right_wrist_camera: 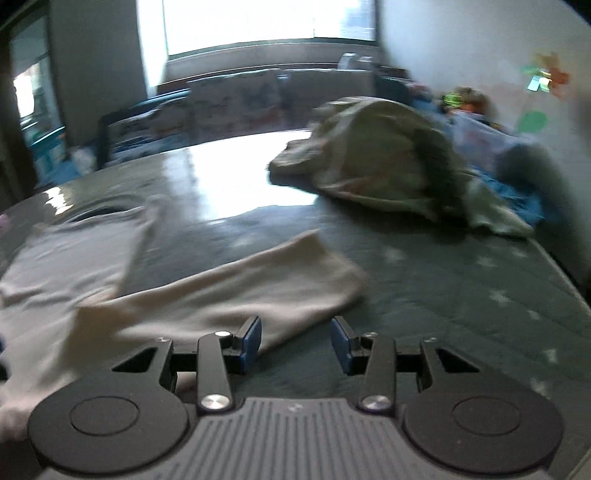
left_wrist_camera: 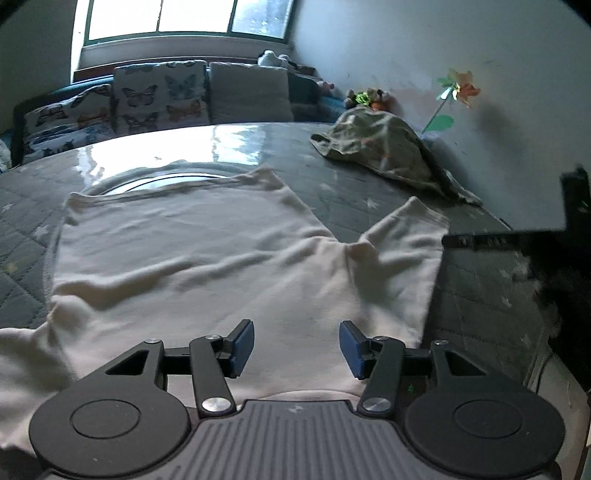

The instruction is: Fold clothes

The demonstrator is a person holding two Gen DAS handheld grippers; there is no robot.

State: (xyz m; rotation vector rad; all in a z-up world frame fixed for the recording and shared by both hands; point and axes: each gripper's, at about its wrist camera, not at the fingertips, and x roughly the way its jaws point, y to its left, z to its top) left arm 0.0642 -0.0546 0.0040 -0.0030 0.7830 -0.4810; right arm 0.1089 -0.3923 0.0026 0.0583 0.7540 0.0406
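Right wrist: blurred, seemingly unlabelled white shirt (right_wrist_camera: 221, 295)

No legible text or labels.

Bright window (left_wrist_camera: 188, 18) behind butterfly cushions (left_wrist_camera: 159, 98); pale wall (left_wrist_camera: 443, 44) right.

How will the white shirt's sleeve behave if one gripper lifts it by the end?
The white shirt is probably floppy: it lies flat with soft wrinkles. Its sleeve would likely sag and hang from the fingers rather than stay straight. It looks thin, so probably light, and lifting could drag the body across the quilted cover.
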